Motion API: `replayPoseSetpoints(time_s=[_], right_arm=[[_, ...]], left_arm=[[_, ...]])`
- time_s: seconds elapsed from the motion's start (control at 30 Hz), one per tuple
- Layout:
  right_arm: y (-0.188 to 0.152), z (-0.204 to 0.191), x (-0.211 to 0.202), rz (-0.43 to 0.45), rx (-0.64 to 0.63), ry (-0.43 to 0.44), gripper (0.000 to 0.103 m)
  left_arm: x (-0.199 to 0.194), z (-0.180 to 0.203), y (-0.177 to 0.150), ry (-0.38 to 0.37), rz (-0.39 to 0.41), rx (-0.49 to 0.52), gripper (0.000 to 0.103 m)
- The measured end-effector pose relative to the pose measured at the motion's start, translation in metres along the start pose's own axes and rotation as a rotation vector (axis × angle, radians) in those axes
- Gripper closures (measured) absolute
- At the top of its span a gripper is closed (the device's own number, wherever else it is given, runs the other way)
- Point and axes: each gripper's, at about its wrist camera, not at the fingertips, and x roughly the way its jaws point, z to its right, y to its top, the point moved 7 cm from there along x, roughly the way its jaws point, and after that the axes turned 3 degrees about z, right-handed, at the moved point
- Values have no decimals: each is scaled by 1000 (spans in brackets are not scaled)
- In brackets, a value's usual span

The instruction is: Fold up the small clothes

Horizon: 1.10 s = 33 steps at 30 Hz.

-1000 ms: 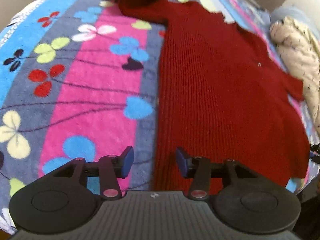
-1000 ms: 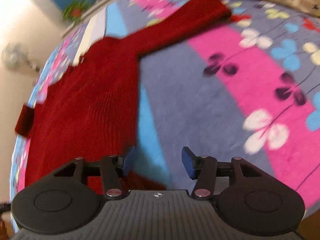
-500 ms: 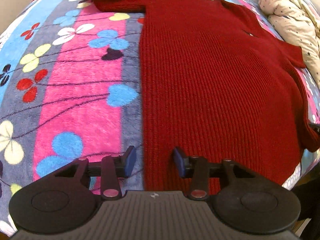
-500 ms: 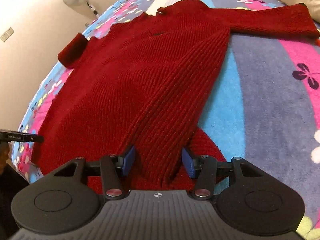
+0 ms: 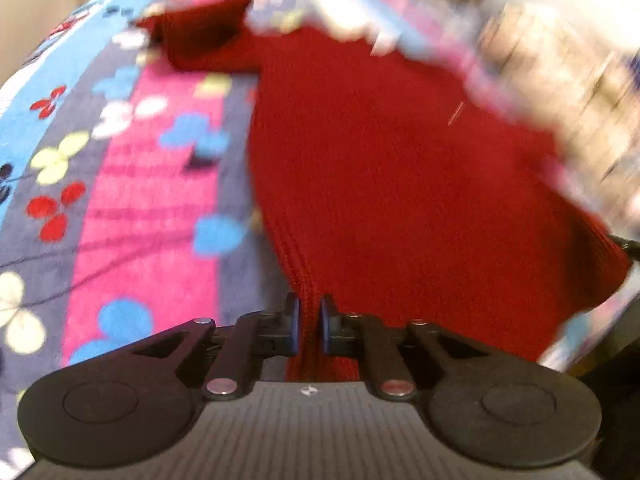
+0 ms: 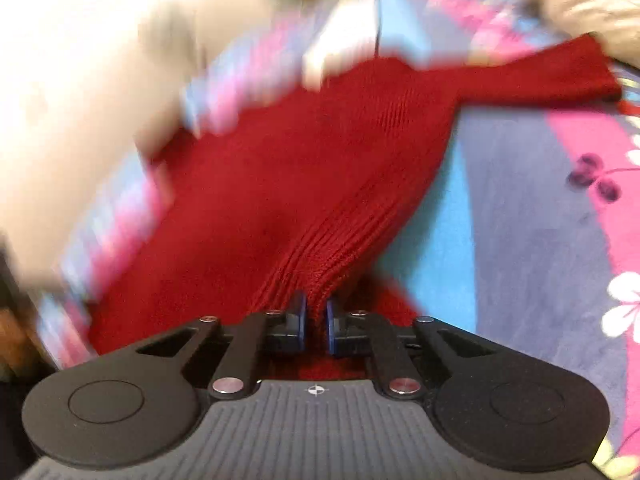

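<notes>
I have both tongs pinching the red sweater point(image 5: 400, 168) at its near hem. The left tongs point(image 5: 308, 322) grip a bunched ridge of knit at one corner, the right tongs point(image 6: 316, 322) grip another gathered fold at the other. The sweater lies spread on the flowered blanket point(image 5: 140, 200), its sleeve point(image 6: 560, 72) stretched out beyond the body. Far edges are blurred.

One red sweater point(image 5: 400, 184); one flowered blanket point(image 5: 152, 184); two tools: left tool point(image 5: 308, 322), right tool point(image 6: 316, 320).
</notes>
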Motion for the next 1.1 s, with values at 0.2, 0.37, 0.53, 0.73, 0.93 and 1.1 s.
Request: replayPoseSetpoints(time_s=[0.2,0.37,0.53,0.73,0.93,1.1], right_arm=[[40,84,-100,431,487,138,96],[-32,139,-36,-100,434,-531,103],[-22,120,-30,-15,373,-476,87],[-37,85,11,-186,191,-419,68],[-9,74,-16,-13,157,-444,95],[-22,84,5,-140,77,-547,93]], left_arm=[[-39,-35,25,-176,132,-219,96],[3,-28,10,18,-75,-113,93],[17,-22,7,80,-109,-77,61],[36,-24,-12,148,-197,-18,82],[11,-7,-10,98,-91,30,96],[30,-7,-24,186,-195,115,93]])
